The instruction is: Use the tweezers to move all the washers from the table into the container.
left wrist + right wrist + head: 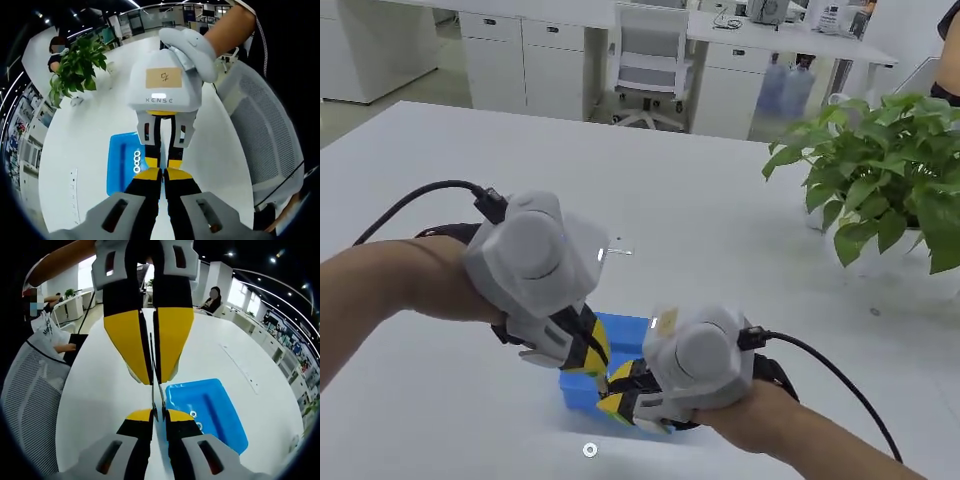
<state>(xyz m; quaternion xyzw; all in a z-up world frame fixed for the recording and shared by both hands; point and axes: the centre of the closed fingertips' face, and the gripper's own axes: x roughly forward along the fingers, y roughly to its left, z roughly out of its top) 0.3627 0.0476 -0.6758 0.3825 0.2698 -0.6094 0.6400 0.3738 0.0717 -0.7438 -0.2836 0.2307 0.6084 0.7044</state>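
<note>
Thin steel tweezers [153, 397] sit pinched between the nearly closed yellow jaws of the left gripper [161, 176]. Their tips run on between the jaws of the right gripper [159, 416], which are also drawn almost together around them. The two grippers meet tip to tip over an edge of the blue container [220, 410], where four washers [136, 162] lie in a row, while a lone washer [590, 450] rests on the white table [720, 220] just in front of it.

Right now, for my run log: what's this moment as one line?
left gripper and right gripper both shut on tweezers | washers in container | loose washer on table
</note>
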